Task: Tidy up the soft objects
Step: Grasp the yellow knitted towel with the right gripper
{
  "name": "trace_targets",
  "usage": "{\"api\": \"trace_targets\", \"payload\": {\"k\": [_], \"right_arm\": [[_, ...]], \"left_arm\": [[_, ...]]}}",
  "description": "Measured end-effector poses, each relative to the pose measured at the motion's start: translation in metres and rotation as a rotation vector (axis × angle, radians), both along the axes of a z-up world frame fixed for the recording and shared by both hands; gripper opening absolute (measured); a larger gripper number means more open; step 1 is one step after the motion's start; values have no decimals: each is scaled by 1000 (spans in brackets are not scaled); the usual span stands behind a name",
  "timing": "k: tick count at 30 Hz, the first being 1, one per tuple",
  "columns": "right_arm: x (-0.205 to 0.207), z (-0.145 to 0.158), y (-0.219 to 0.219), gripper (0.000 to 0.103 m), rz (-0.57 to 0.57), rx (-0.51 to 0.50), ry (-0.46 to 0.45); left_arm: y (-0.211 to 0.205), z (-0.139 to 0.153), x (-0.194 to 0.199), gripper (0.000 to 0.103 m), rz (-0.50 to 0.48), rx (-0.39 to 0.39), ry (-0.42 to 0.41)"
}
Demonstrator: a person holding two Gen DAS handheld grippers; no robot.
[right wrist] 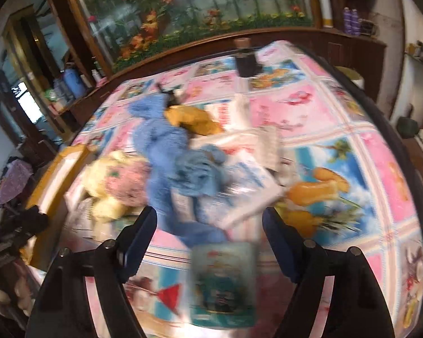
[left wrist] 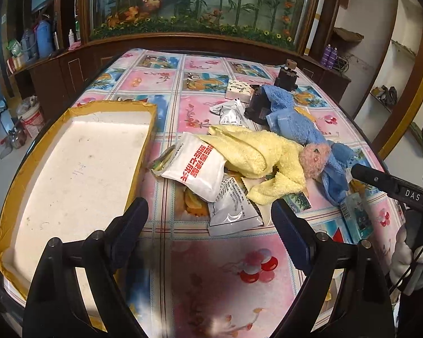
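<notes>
A yellow towel point(left wrist: 256, 155) lies in a heap at the table's middle, with a small pink plush point(left wrist: 314, 157) on it and a blue towel point(left wrist: 293, 112) behind and to the right. White snack bags point(left wrist: 194, 169) lie under and beside them. My left gripper point(left wrist: 210, 219) is open and empty, just short of the heap. My right gripper point(right wrist: 210, 231) is open and empty, above a teal tissue pack point(right wrist: 222, 284); its view is blurred. The blue towel point(right wrist: 160, 146), yellow towel point(right wrist: 104, 174) and pink plush point(right wrist: 127, 181) lie ahead of it.
A shallow white box with yellow taped edges point(left wrist: 70, 174) lies on the left of the table. A dark camera stand point(left wrist: 287, 76) and a patterned tissue pack point(left wrist: 239, 88) stand at the far side. The floral tablecloth point(left wrist: 225, 281) covers the table. Cabinets ring the room.
</notes>
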State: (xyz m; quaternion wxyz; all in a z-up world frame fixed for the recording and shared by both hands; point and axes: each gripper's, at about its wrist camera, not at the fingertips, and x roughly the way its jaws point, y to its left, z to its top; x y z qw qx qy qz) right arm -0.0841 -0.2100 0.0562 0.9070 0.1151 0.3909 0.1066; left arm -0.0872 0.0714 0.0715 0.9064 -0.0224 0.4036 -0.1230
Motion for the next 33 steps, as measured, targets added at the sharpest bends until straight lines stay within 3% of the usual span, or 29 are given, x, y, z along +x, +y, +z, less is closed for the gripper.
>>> {"api": "trace_targets", "payload": {"k": [7, 10, 12, 14, 18, 25, 30, 33], "right_arm": [[32, 13, 85, 77, 191, -143, -53], [49, -5, 102, 76, 225, -209, 8], [55, -20, 98, 40, 252, -177, 103], [43, -23, 85, 38, 305, -85, 146], [12, -24, 75, 39, 421, -45, 202], [6, -8, 62, 39, 369, -4, 179], [22, 5, 102, 42, 404, -118, 132], [36, -10, 127, 46, 416, -209, 149]], "left_arm": [[18, 2, -5, 90, 44, -14, 4], [24, 3, -7, 90, 52, -32, 7], [25, 4, -8, 90, 44, -33, 4], [23, 5, -10, 90, 18, -39, -3], [12, 2, -4, 90, -26, -34, 0], [4, -14, 2, 90, -27, -31, 63], [17, -9, -4, 90, 16, -23, 56], [26, -5, -8, 90, 30, -30, 50]]}}
